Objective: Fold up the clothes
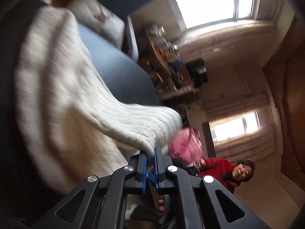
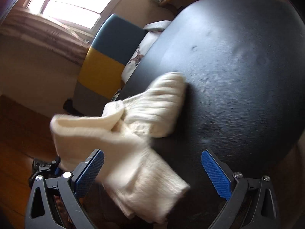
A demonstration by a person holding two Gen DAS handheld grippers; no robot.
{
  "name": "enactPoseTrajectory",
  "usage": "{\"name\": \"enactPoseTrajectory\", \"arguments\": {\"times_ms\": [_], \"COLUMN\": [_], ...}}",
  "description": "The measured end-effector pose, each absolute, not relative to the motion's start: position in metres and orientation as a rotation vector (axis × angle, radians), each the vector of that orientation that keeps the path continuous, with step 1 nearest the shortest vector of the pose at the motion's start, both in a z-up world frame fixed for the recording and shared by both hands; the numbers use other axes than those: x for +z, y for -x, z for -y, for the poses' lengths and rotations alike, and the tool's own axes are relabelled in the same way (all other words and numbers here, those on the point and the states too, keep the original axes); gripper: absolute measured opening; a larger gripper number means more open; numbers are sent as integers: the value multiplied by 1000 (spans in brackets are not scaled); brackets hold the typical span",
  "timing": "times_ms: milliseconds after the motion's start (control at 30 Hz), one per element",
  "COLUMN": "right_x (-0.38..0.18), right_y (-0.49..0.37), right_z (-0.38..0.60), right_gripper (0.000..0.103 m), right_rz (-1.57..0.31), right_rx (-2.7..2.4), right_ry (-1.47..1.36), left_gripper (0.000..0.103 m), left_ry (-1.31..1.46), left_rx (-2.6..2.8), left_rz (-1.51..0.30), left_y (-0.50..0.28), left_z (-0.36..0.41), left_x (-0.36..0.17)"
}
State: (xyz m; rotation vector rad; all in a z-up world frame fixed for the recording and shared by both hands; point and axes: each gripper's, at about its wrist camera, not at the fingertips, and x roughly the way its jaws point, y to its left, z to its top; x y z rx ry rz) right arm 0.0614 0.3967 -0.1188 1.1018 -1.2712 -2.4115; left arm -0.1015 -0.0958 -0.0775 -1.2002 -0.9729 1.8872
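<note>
The left gripper [image 1: 151, 153] was squeezed tight on one edge of a fluffy cream sweater [image 1: 63, 95]. Its two blue pads [image 1: 156, 164] were almost touching, with the soft knit pinched between them. From that pinch the sweater hung away in a long fold and spread out over the dark table [image 1: 118, 70].

The right gripper [image 2: 152, 164] was wide open and held nothing. Its blue pads [image 2: 215, 169] stood far apart, one on each side of the sweater [image 2: 133, 133]. In this view the sweater lay in a bunched, twisted heap near the table's edge. One part rested on the black table top [image 2: 238, 66] and another part was lifted up off it. The picture was blurry there, so the small folds could not be made out.

Beside the table stood a chair [image 2: 106, 57] with a blue and yellow back. A white cushion [image 2: 144, 43] with a picture on it lay on the chair seat, touching the table's edge.

Farther off, in the left view, a cluttered shelf [image 1: 167, 61] stood against the wall, but its things were too blurry to name. A person in a red top [image 1: 219, 168] was near a pile of pink cloth [image 1: 186, 143]. Bright windows [image 1: 209, 0] let light in.
</note>
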Motion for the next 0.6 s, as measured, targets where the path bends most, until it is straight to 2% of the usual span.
{"name": "enactPoseTrajectory", "arguments": {"times_ms": [100,167,300,367,600], "right_x": [-113,-112,-114,-117,-122], "right_y": [-48,-38,-16,-10,1], "right_z": [-378,-362,-330,-313,-272], "right_gripper": [103,103,103,103,103], "right_rz": [1199,1152,1076,1030,833], "right_rx": [-2390,-2371,-2332,-2321,-2334], "right_ry": [-1125,-1149,-1215,-1251,-1378], "left_gripper": [5,7,12,14,22], "left_ry": [1243,1373,1532,1532,1408], "left_rx": [2060,2185,2293,2369,2411], "left_rz": [1041,1056,1106,1102,878], "left_y": [97,94,72,55,35], "left_z": [189,238,311,330,294], "left_x": [-87,-105,-133,-133,-94]}}
